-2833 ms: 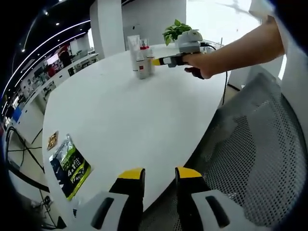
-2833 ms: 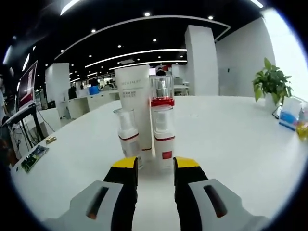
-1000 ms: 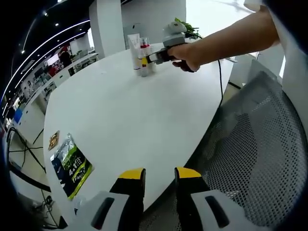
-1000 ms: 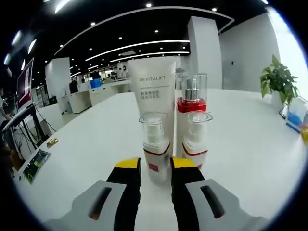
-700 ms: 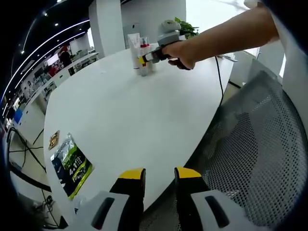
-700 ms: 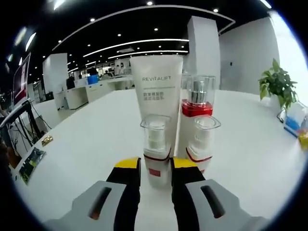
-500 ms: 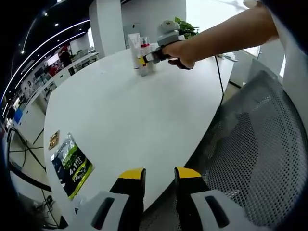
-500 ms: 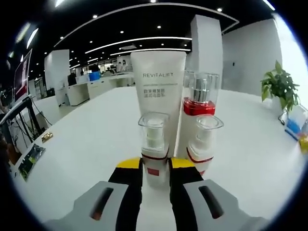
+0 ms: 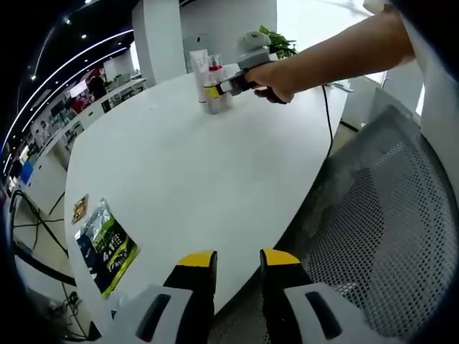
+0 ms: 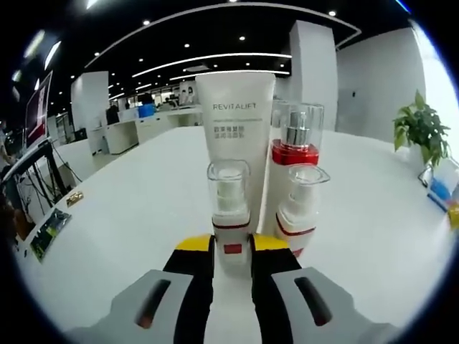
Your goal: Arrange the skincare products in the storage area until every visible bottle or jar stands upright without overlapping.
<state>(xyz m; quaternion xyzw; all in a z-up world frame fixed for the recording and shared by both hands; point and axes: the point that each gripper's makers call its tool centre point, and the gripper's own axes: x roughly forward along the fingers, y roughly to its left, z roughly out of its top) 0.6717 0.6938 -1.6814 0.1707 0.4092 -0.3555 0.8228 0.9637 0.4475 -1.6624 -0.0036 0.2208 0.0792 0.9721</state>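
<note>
White bench [image 10: 129, 208] carries four upright skincare products. Right tool [image 10: 231, 247] grips the front pump bottle [image 10: 229, 218] at its base. Left tool [image 9: 237, 266], narrowly parted, holds nothing at the bench edge.

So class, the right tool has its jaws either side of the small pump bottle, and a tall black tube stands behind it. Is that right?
Not quite: the tube is white, not black, printed REVITALIFT, as the right gripper view shows. The rest holds: the right tool has its jaws either side of the small pump bottle, with the tube standing behind.
</note>
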